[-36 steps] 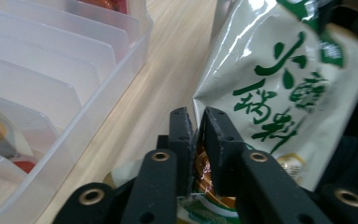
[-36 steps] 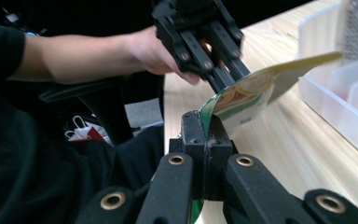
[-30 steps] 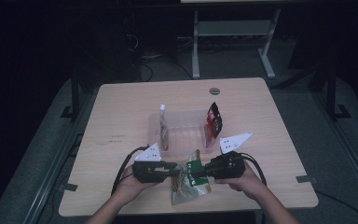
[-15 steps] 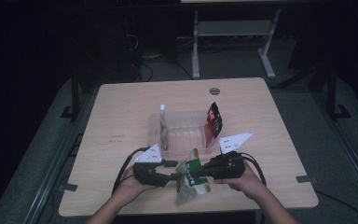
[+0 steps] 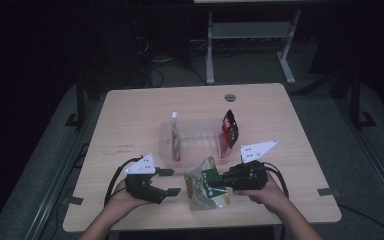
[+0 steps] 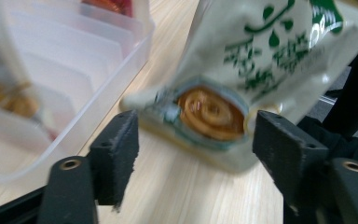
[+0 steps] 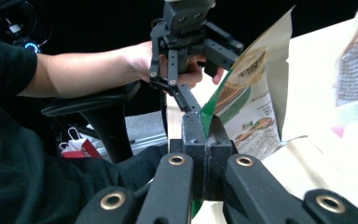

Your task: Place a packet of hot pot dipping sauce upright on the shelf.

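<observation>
A cream and green snack pouch [image 5: 203, 188] hangs low over the table's near edge, and my right gripper [image 5: 220, 184] is shut on its green side edge. In the right gripper view the shut jaws [image 7: 206, 128] pinch that pouch [image 7: 254, 93]. My left gripper [image 5: 169, 182] stands open just left of the pouch; its jaws have just been opening. In the left gripper view the pouch [image 6: 251, 60] sits blurred just beyond the gripper [image 6: 196, 140], and neither of its pads [image 6: 121, 144] touches it.
A clear plastic bin [image 5: 200, 131] with dividers stands mid-table behind the grippers. A red pouch [image 5: 229, 128] stands at its right end and a pale pouch [image 5: 175, 142] at its left end. The wooden table [image 5: 130, 120] lies bare to the left and far side.
My left gripper's jaws have opened off the pouch and the hand has drawn back to the left. The right gripper still pinches the pouch and has hardly moved.
</observation>
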The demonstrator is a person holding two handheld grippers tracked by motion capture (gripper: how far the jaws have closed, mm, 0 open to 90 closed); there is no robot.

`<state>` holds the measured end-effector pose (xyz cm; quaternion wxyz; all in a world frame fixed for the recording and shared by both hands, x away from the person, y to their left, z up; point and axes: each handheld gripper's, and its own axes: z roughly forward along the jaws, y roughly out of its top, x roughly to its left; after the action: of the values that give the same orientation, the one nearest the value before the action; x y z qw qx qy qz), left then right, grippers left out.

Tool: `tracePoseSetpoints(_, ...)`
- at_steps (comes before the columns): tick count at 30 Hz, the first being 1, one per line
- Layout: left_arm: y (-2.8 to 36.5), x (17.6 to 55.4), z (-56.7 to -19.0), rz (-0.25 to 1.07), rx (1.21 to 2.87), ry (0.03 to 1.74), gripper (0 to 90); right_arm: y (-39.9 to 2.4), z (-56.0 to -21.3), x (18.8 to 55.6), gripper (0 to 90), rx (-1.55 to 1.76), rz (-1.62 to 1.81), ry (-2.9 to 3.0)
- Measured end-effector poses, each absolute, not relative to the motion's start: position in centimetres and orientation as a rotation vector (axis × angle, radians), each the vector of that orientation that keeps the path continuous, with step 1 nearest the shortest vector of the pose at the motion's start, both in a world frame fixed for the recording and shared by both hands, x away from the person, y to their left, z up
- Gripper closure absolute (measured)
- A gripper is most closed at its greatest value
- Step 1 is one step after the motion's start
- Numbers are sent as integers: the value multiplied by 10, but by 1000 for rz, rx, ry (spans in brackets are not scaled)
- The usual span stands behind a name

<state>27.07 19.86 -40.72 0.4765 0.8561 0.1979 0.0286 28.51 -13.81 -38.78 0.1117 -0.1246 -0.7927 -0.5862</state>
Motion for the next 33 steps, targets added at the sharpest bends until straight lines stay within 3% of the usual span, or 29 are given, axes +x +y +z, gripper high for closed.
tracePoseSetpoints(9, 229, 260, -424, 75, 2148, 564, 251, -149, -367, 289, 900, -406, -1826, -2311)
tracePoseSetpoints(33, 230, 266, -429, 75, 2172, 579, 245, -157, -329, 348, 900, -670, -2032, -2307)
